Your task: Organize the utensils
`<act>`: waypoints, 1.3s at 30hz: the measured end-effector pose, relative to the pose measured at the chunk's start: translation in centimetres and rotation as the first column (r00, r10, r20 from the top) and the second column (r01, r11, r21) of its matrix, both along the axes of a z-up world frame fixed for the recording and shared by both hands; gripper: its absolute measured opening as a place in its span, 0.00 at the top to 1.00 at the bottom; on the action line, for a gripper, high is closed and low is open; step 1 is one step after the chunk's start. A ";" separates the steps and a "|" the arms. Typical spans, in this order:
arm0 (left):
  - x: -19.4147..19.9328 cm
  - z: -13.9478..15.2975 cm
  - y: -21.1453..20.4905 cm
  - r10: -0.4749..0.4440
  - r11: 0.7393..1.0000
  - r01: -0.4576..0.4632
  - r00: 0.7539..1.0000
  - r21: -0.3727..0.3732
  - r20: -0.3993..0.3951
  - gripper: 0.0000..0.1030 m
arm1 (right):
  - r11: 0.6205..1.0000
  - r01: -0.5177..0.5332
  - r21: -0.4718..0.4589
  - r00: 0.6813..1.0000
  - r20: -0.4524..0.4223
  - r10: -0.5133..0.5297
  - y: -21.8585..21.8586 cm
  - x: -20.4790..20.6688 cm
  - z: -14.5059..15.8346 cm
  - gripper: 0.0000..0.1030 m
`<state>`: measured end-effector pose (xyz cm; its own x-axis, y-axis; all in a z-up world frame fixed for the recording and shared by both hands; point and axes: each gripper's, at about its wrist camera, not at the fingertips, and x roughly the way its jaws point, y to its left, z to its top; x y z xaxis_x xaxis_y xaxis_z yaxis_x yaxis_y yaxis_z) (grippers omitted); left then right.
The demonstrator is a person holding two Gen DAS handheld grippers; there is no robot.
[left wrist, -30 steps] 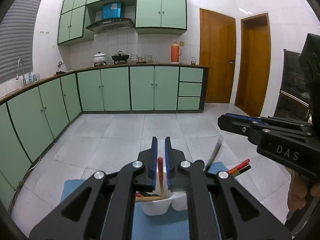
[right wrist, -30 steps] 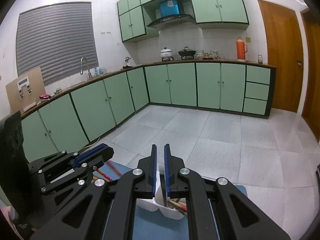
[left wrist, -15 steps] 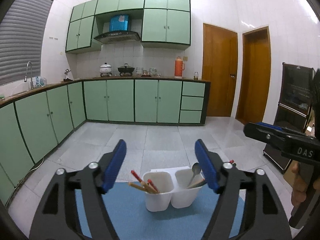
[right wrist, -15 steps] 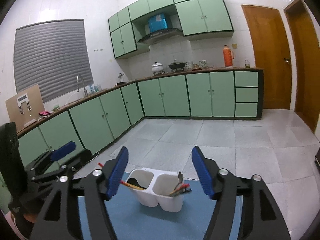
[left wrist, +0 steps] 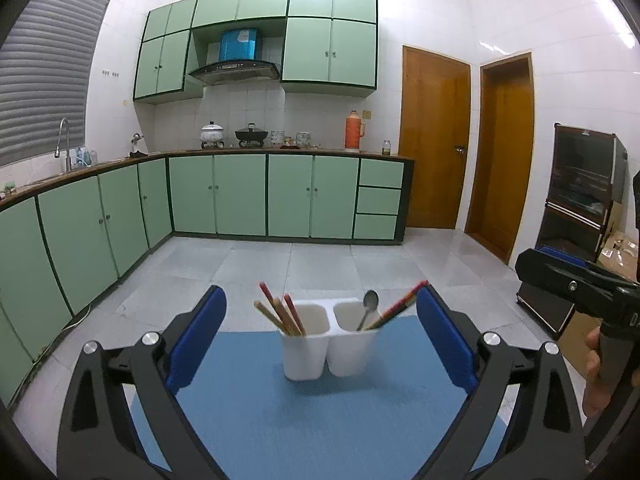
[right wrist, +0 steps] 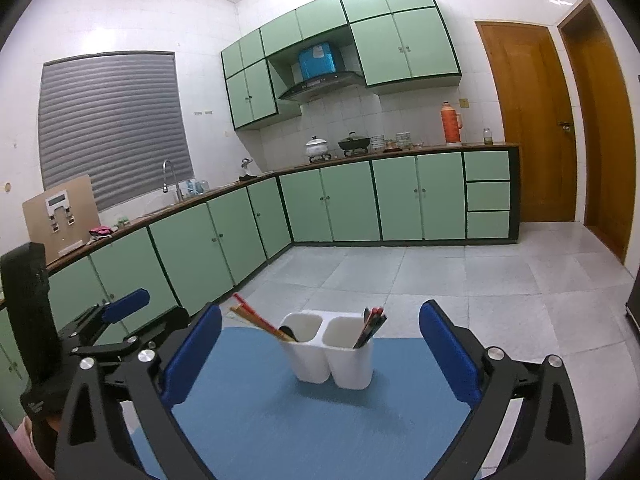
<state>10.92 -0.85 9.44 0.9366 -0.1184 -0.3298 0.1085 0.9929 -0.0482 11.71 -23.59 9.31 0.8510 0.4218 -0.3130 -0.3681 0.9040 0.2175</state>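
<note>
A white two-compartment holder (left wrist: 328, 344) (right wrist: 332, 354) stands on a blue mat (left wrist: 320, 412) (right wrist: 312, 420). Wooden and red chopsticks (left wrist: 280, 314) (right wrist: 254, 320) lean in its left cup. A metal spoon (left wrist: 370, 306) and red-black chopsticks (left wrist: 400, 304) (right wrist: 372, 322) stand in the right cup. My left gripper (left wrist: 320, 296) (right wrist: 114, 316) is drawn back from the holder, its jaws opening, with nothing between the blue pads. My right gripper (right wrist: 320, 310) (left wrist: 576, 280) is likewise back from it, its jaws opening and empty.
Green floor cabinets (left wrist: 240, 196) line the far wall and the left side, beyond grey floor tiles (left wrist: 320, 264). Two wooden doors (left wrist: 436, 144) and a dark cabinet (left wrist: 580, 200) are at the right. A person's hand (left wrist: 596, 364) holds the right gripper's handle.
Both grippers went from shut over the holder to wide open and pulled back from it. The red chopstick held by the left gripper now stands in the holder.
</note>
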 end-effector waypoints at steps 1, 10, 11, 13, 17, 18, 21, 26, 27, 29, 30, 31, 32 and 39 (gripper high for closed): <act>-0.4 0.0 -0.1 -0.001 1.000 0.001 1.000 0.004 -0.005 0.09 | 1.000 -0.005 -0.003 1.000 -0.004 0.005 0.0 -0.3 0.0 0.06; -3.5 -0.1 -0.5 0.003 1.000 -0.003 1.000 0.011 -0.018 0.08 | 1.000 -0.010 -0.024 1.000 -0.012 0.010 0.3 -3.2 -0.6 0.06; -3.8 -0.1 -0.5 0.006 1.000 -0.005 1.000 0.013 -0.020 0.08 | 1.000 -0.010 -0.028 1.000 -0.013 0.010 0.4 -3.4 -0.6 0.06; -4.3 -0.3 -0.5 0.008 1.000 -0.007 1.000 0.009 -0.024 0.08 | 0.999 -0.010 -0.037 1.000 -0.020 0.009 0.5 -3.7 -0.9 0.06; -5.3 -0.6 -0.5 0.009 1.000 -0.008 0.999 0.009 -0.034 0.08 | 0.999 -0.015 -0.047 1.000 -0.025 0.014 0.8 -4.4 -1.2 0.06; -5.5 -0.7 -0.5 0.009 1.000 -0.009 0.999 0.009 -0.036 0.08 | 0.999 -0.016 -0.048 1.000 -0.025 0.015 1.0 -4.9 -1.5 0.06; -5.8 -0.8 -0.5 0.009 1.000 -0.008 0.999 0.009 -0.044 0.08 | 0.998 -0.022 -0.052 0.999 -0.030 0.020 1.2 -5.2 -1.8 0.06; -6.1 -1.1 -0.4 0.008 1.000 -0.007 0.998 0.008 -0.056 0.08 | 0.997 -0.029 -0.069 0.999 -0.046 0.026 1.8 -5.7 -2.4 0.06; -6.1 -1.2 -0.4 0.007 1.000 -0.007 0.998 0.008 -0.061 0.08 | 0.997 -0.030 -0.068 0.998 -0.049 0.027 1.8 -5.7 -2.5 0.06; -6.1 -1.6 -0.5 0.008 1.000 -0.007 0.998 0.009 -0.067 0.08 | 0.997 -0.032 -0.072 0.998 -0.056 0.028 1.9 -5.8 -2.8 0.06; -6.1 -1.7 -0.5 0.008 1.000 -0.007 0.998 0.010 -0.070 0.08 | 0.997 -0.032 -0.073 0.998 -0.058 0.028 1.9 -5.8 -2.9 0.06; -6.2 -1.9 -0.5 0.009 1.000 -0.008 0.997 0.011 -0.074 0.08 | 0.997 -0.032 -0.072 0.998 -0.062 0.028 1.9 -5.7 -3.0 0.06; -6.1 -2.0 -0.5 0.009 1.000 -0.008 0.997 0.011 -0.078 0.08 | 0.997 -0.033 -0.072 0.998 -0.063 0.028 1.9 -5.7 -3.0 0.06; -6.1 -2.2 -0.3 0.015 1.000 -0.014 0.996 0.009 -0.088 0.08 | 0.997 -0.034 -0.071 0.997 -0.066 0.029 1.7 -5.6 -3.1 0.06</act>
<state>4.77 -1.10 7.22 0.9053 -0.1019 -0.4124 0.0897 0.9948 -0.0488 6.13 -21.89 6.25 0.8144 0.4224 -0.3980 -0.3838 0.9064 0.1765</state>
